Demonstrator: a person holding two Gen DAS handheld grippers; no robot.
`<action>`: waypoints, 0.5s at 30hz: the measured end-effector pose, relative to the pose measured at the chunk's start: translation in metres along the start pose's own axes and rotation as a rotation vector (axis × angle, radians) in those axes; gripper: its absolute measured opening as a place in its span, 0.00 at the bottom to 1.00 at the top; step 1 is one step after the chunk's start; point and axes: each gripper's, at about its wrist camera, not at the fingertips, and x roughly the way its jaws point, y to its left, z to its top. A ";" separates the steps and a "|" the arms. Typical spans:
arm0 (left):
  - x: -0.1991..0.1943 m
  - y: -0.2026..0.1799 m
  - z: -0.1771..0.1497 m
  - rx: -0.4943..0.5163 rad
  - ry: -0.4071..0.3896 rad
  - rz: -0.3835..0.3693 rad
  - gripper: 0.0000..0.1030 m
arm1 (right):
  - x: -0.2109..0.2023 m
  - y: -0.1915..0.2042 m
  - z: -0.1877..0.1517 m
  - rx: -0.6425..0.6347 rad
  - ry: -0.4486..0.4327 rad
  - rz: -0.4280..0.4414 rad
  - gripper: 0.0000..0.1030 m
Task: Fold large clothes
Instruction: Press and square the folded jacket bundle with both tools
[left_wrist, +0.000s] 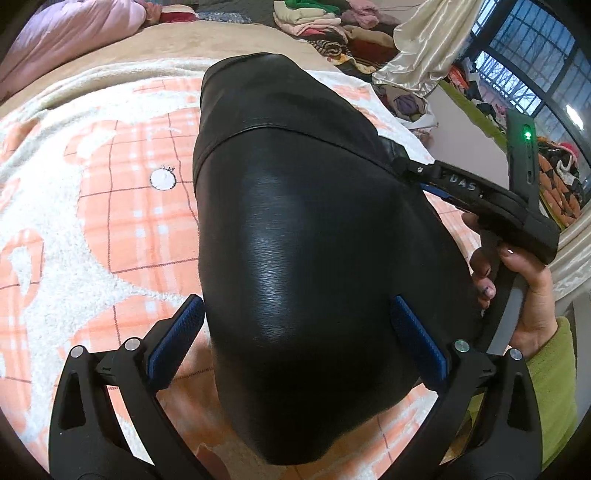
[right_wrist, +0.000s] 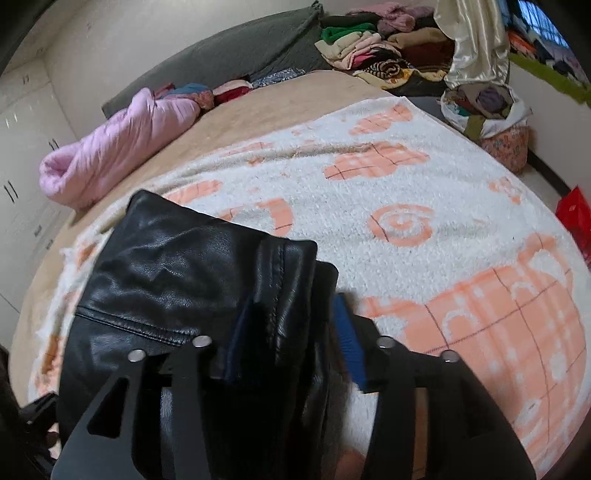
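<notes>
The black leather garment (left_wrist: 295, 221) lies folded on the peach-and-white blanket (left_wrist: 92, 221) that covers the bed, its long axis running from the near edge away toward the far side, and both grippers are at it. The left gripper (left_wrist: 295, 332) sits at the garment's near, rounded end with its jaws spread wide, one blue pad on each side of the bulge; whether the pads actually press the leather I cannot tell, so it looks like a straddle, not a grip. Over on the right edge, the right gripper (right_wrist: 295, 332) has a seamed fold of leather running between its pads (right_wrist: 347, 343), jaws partly closed around it, though the blur hides whether it is truly pinched. So the garment stretches straight ahead of the left gripper and to the left of the right one. The right looks better placed to carry that edge across.
</notes>
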 end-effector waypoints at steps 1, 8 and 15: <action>-0.001 -0.001 0.000 0.002 -0.001 0.001 0.92 | -0.003 -0.001 0.000 0.012 -0.002 0.014 0.51; -0.006 -0.011 0.005 0.010 -0.005 0.017 0.92 | -0.030 0.006 -0.005 -0.001 -0.028 0.034 0.77; -0.020 -0.015 0.004 0.027 -0.031 0.030 0.92 | -0.067 0.023 -0.016 -0.049 -0.115 0.022 0.88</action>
